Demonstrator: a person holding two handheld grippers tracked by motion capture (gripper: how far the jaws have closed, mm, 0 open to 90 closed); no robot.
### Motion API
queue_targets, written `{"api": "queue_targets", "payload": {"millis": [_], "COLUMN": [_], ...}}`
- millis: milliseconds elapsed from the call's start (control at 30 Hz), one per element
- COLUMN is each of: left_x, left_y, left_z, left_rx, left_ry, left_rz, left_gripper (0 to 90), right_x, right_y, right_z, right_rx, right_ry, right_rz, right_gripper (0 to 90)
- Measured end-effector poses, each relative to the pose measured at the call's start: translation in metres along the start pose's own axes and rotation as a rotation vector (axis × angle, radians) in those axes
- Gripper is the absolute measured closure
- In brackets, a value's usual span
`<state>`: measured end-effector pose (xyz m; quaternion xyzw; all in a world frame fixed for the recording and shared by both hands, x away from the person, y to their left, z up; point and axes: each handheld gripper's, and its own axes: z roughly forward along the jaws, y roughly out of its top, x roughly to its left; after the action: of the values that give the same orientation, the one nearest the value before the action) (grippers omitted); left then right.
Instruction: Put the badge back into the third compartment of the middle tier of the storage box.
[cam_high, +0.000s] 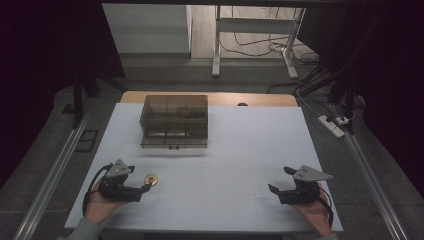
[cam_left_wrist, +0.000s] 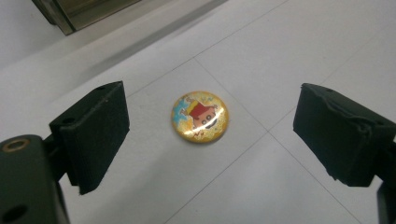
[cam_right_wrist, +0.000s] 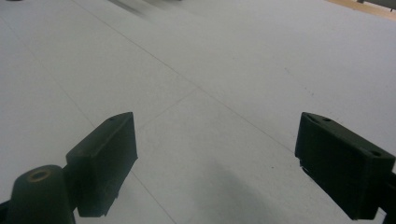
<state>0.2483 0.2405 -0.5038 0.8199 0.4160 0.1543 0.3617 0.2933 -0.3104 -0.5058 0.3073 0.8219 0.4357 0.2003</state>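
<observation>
Both hands sit at the bottom of the high view: the left gripper, jaws apart, points at a small round badge lying flat on the white table at lower left, below the smoky drawer box; the right gripper waits apart at lower right. Seen from the left gripper view, the badge lies mid-frame between the pads, untouched; lowering squarely and pinching its edges seems best. Right gripper view: open jaws over bare table.

Far edge of the tabletop, left of middle

Smoky see-through box with drawers sits on the white tabletop; behind, a power strip and cables lie on the floor.
</observation>
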Motion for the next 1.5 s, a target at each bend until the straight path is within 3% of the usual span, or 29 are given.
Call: {"api": "queue_targets", "payload": {"millis": [633,1133,1500], "left_x": [0.0,-0.003,0.003], "left_y": [0.021,0.032,0.034], "left_z": [0.007,0.029,0.043], "left_rx": [0.068,0.187,0.26], "left_ry": [-0.038,-0.072,-0.062], "left_rz": [0.03,0.062,0.055], "left_gripper": [11.0,11.4,15.5], "right_x": [0.0,0.0,0.001], "right_y": [-0.001,-0.002,-0.002], "right_z": [0.002,0.004,0.005], "right_rx": [0.016,0.033,0.042], "right_ry": [-0.006,-0.007,-0.008], "right_rz": [0.001,-0.005,-0.008], "right_gripper": [12.6,12.7,12.7]}}
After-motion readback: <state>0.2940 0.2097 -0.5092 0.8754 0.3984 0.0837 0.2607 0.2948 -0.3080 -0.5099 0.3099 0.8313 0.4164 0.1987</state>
